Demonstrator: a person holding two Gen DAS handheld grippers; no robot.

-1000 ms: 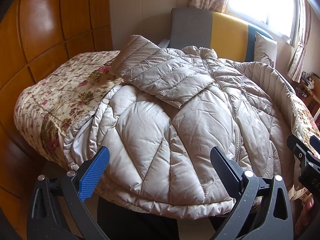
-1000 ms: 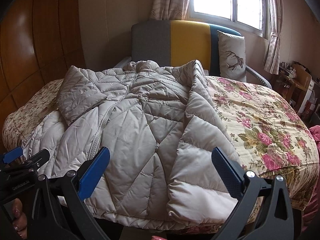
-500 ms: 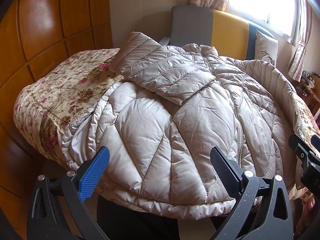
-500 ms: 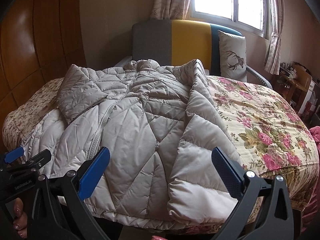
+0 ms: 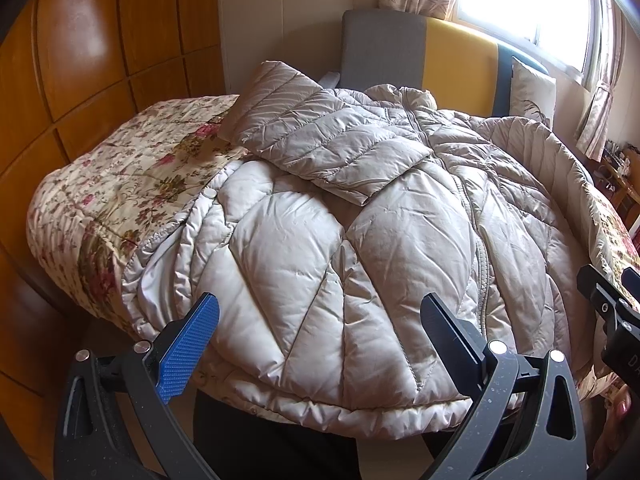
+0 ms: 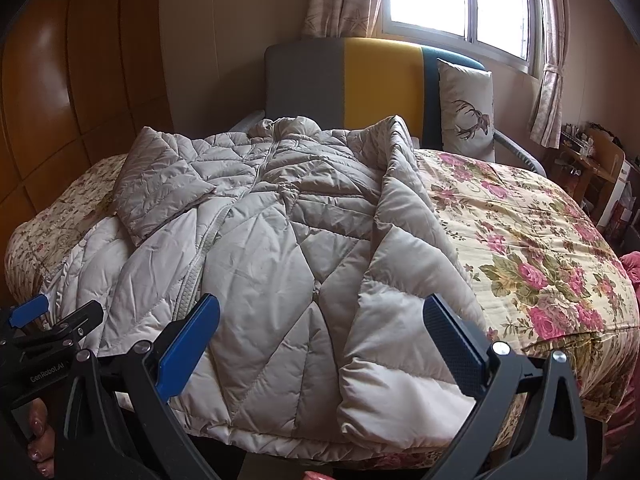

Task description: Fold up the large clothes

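One beige quilted coat (image 5: 360,240) lies on one floral-covered bed (image 5: 120,184), spread ahead of both sets of jaws, collar toward the headboard (image 6: 380,80), hem nearest, its long axis running away from them. The left gripper (image 5: 316,344) is wide open, holding nothing. The right gripper (image 6: 320,340) gapes likewise empty. One deer pillow (image 6: 466,108) stands beyond, right.

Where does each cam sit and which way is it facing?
Left wrist: on the left gripper, at the bed's foot, facing the headboard over the puffer coat; own open fingers show, the right gripper at the right edge.
Right wrist: on the right gripper, further right, same heading; open fingers, the left gripper and toes at the lower left.
Shared: coat, floral quilt, headboard, deer pillow, window.
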